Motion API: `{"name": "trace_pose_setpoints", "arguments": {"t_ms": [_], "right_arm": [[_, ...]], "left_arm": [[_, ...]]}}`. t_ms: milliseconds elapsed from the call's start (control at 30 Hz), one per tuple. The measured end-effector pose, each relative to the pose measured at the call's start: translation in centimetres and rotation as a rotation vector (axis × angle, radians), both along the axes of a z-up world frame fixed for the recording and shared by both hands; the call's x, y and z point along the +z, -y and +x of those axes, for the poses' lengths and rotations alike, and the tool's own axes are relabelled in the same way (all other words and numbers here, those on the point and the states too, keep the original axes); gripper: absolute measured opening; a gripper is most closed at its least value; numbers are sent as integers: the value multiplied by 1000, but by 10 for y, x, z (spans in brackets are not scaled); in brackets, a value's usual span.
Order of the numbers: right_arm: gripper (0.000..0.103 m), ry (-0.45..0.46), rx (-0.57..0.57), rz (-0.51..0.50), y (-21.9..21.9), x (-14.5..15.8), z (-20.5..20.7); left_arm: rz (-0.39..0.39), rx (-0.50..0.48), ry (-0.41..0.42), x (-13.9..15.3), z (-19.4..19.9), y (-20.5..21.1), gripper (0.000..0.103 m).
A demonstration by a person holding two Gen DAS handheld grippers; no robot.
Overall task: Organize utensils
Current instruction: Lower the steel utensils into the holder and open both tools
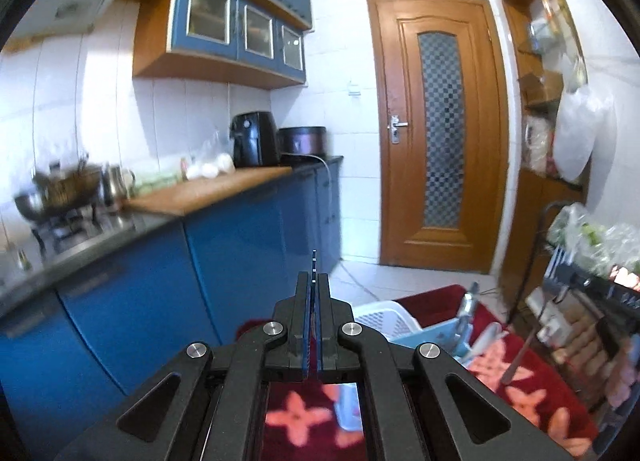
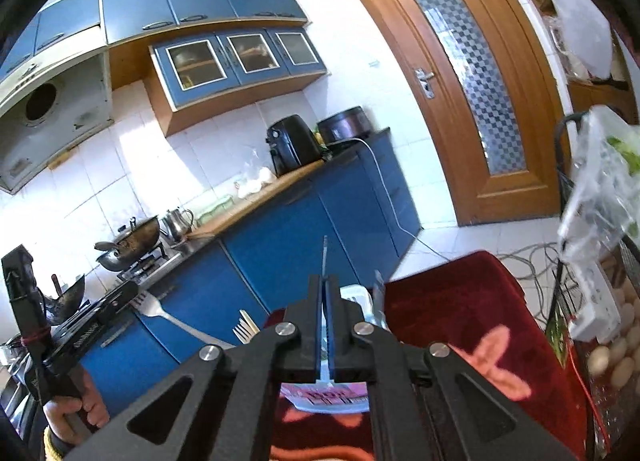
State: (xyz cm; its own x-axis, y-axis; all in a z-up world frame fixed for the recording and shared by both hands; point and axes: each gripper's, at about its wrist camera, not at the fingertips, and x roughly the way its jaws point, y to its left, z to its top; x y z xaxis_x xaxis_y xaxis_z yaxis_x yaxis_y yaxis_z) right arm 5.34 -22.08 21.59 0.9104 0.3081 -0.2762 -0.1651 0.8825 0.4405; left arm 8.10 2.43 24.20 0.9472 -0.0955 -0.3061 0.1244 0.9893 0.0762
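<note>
My left gripper [image 1: 314,281] is shut on a thin metal utensil [image 1: 314,261] seen edge-on, held in the air. In the right wrist view the left gripper [image 2: 132,295] at the left holds a steel fork [image 2: 160,311] with its tines up. My right gripper [image 2: 325,281] is shut on another thin utensil [image 2: 325,253], also edge-on and raised. A white slotted basket [image 1: 390,319] and a light blue holder [image 1: 436,335] with utensils stand on the red flowered cloth [image 1: 516,389] below. A second fork [image 2: 246,328] pokes up near the basket.
Blue cabinets [image 1: 224,261] under a wooden counter [image 1: 212,189] run along the left, with a wok [image 1: 64,189], kettle and black air fryer [image 1: 254,139]. A wooden door [image 1: 436,133] is ahead. At the right are a bag of greens [image 2: 604,177], a power strip and eggs [image 2: 616,353].
</note>
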Motion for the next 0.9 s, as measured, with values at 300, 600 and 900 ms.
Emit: {"name": "trace_pose_setpoints", "arguments": {"t_ms": [300, 600, 900], "right_arm": [[3, 41, 32, 40, -18, 8, 43], [3, -32, 18, -41, -35, -34, 84], [8, -158, 52, -66, -31, -71, 96]], "left_arm": [[132, 43, -36, -15, 39, 27, 1], [108, 10, -127, -59, 69, 40, 1], [19, -63, -236, -94, 84, 49, 6]]}}
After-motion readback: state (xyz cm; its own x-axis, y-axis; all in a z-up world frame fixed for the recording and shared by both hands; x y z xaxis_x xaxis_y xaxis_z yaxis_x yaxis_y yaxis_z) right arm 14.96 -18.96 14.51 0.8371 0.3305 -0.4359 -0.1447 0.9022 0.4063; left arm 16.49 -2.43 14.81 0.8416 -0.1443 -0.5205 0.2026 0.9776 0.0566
